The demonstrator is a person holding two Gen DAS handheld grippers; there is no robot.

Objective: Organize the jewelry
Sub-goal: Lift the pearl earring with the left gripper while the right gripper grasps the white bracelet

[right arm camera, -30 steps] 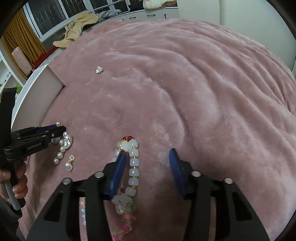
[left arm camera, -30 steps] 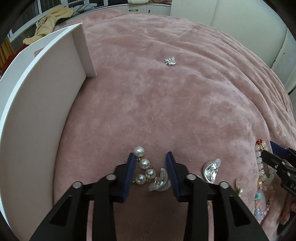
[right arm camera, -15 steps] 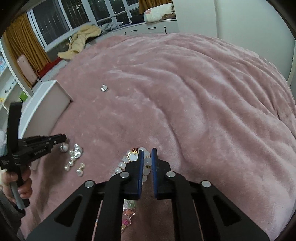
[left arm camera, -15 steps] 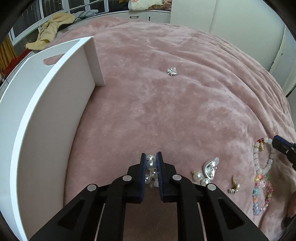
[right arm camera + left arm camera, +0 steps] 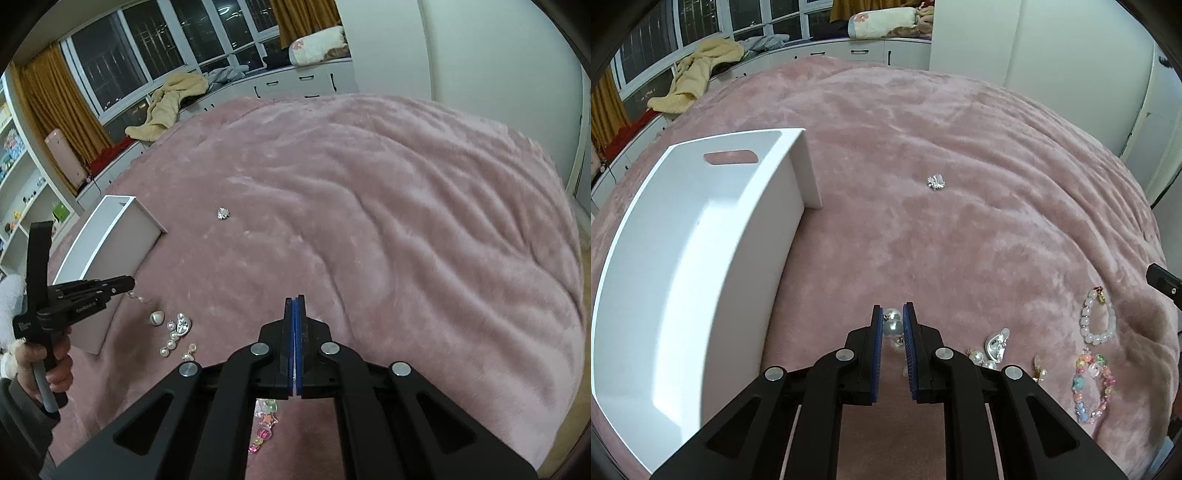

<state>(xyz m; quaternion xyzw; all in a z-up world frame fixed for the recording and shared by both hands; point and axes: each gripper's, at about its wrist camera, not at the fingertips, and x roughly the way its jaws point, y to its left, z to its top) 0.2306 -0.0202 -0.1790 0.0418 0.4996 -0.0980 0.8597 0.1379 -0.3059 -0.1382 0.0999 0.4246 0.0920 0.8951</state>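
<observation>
On pink blanket (image 5: 960, 236), jewelry scattered beside white tray (image 5: 683, 258). Left gripper (image 5: 893, 325) lifted off blanket, jaws pinching pearl string (image 5: 893, 326), pearls dangling between blue pads; also seen from right view near tray corner (image 5: 127, 284). Right gripper (image 5: 294, 306) raised too, jaws pressed together; what's pinched, if anything, cannot tell, though colourful beads (image 5: 264, 424) show just beneath. Left on blanket: silver shell piece (image 5: 995, 343) with loose pearls beside, white bracelet (image 5: 1099, 319), colourful bracelet (image 5: 1093, 384), small silver charm (image 5: 935, 182) well apart up the blanket. Tray looks empty. Step, by judgement: carrying pearls to tray. Next move: swing left over tray wall, lower, release inside; watch dangling end snagging on wall.
</observation>
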